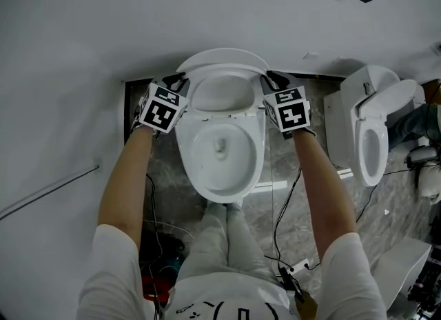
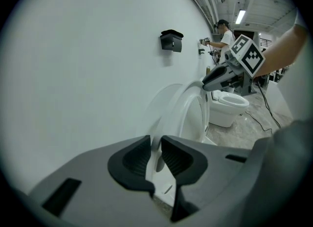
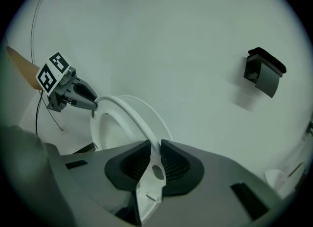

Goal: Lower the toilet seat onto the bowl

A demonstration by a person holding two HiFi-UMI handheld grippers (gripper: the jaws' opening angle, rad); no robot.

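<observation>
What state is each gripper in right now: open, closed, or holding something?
Left gripper: closed on the toilet seat, at its left rim.
Right gripper: closed on the same seat, at its right rim.

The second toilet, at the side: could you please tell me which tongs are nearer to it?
Right. The right tongs clamp the seat edge facing the second toilet; the left tongs clamp the opposite edge, farther away.
</observation>
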